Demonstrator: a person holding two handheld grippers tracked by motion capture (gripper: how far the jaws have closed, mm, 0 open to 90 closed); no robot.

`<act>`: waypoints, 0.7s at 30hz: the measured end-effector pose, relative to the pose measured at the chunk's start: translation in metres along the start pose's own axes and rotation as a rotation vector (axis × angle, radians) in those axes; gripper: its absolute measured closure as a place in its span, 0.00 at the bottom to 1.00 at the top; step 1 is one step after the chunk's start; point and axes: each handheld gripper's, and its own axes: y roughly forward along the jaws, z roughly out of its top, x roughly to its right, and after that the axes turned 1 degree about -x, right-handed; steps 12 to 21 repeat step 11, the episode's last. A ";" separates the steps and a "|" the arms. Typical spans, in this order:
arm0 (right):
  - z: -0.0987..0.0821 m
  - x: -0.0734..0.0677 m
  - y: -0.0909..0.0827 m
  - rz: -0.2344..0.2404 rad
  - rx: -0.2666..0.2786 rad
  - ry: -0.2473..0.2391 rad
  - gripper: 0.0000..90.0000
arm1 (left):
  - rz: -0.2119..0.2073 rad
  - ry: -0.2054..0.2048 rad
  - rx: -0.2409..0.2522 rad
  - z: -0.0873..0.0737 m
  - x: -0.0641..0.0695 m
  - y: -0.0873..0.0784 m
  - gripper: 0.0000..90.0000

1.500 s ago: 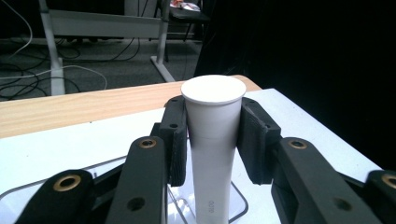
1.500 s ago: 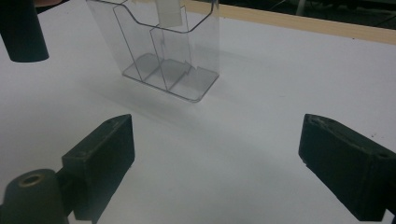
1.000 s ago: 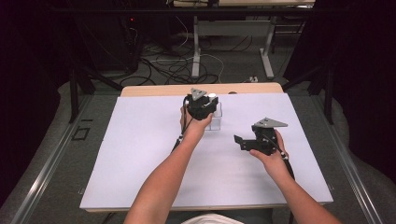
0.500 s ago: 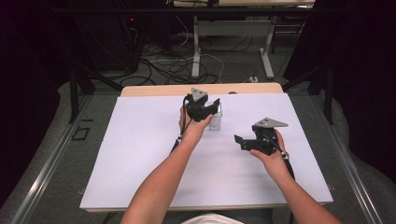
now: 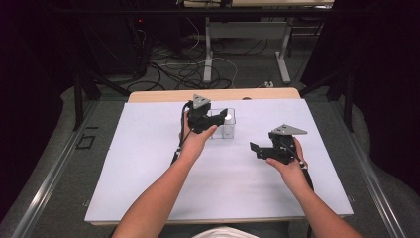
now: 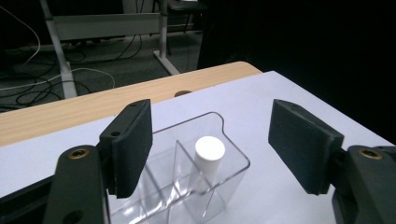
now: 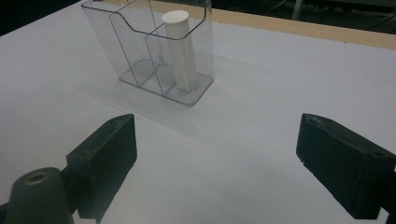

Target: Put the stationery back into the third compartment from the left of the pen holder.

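A clear plastic container [image 5: 225, 128] with divided compartments stands on the white table top [image 5: 148, 163], toward the far side. A white cylinder [image 6: 209, 151] stands upright in one compartment, also seen as the cylinder [image 7: 180, 44] in the container [image 7: 140, 56] from the right. My left gripper [image 5: 216, 120] hovers just left of and above the container. Its jaws have just been opening, and the left gripper [image 6: 211, 135] is open, its pads clear of the cylinder top below them. My right gripper [image 5: 257, 150] is held to the right, pointing at the container. The right gripper [image 7: 215, 154] is open and holds nothing.
A bare wooden strip [image 5: 213, 95] runs along the table's far edge. Beyond it lie cables [image 5: 183, 69] and desk legs [image 5: 208, 54] on a dark floor. White surface spreads to the left, the front and the far right.
The left gripper has drawn back to the left and risen off the container, and its jaws stand wider apart. The white cylinder stays in the container. The right gripper has not moved.
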 end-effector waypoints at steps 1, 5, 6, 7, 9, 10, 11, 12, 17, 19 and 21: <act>0.000 0.000 0.000 0.001 0.002 0.002 0.13 | 0.002 -0.014 -0.004 -0.001 -0.003 -0.005 0.30; 0.000 0.001 0.000 -0.007 0.003 0.003 0.13 | 0.026 -0.041 -0.020 -0.008 -0.015 -0.022 0.17; 0.000 0.001 0.000 -0.008 0.004 0.003 0.13 | 0.026 -0.052 -0.026 -0.010 -0.017 -0.026 0.17; 0.000 0.001 -0.001 -0.010 0.003 0.003 0.13 | 0.027 -0.054 -0.029 -0.013 -0.020 -0.030 0.17; 0.000 0.001 -0.001 -0.008 0.007 0.003 0.13 | 0.035 -0.045 -0.031 -0.018 -0.024 -0.037 0.10; 0.000 0.001 -0.001 -0.007 0.009 0.000 0.13 | 0.037 -0.038 -0.040 -0.020 -0.026 -0.041 0.06; 0.001 0.002 -0.001 -0.006 0.008 -0.001 0.13 | 0.041 -0.029 -0.044 -0.022 -0.028 -0.045 0.02; 0.001 0.002 -0.001 -0.006 0.008 -0.001 0.13 | 0.041 -0.029 -0.044 -0.022 -0.028 -0.045 0.02; 0.001 0.002 -0.001 -0.006 0.008 -0.001 0.13 | 0.041 -0.029 -0.044 -0.022 -0.028 -0.045 0.02; 0.001 0.002 -0.001 -0.006 0.008 -0.001 0.13 | 0.041 -0.029 -0.044 -0.022 -0.028 -0.045 0.02; 0.001 0.002 -0.001 -0.006 0.008 -0.001 0.13 | 0.041 -0.029 -0.044 -0.022 -0.028 -0.045 0.02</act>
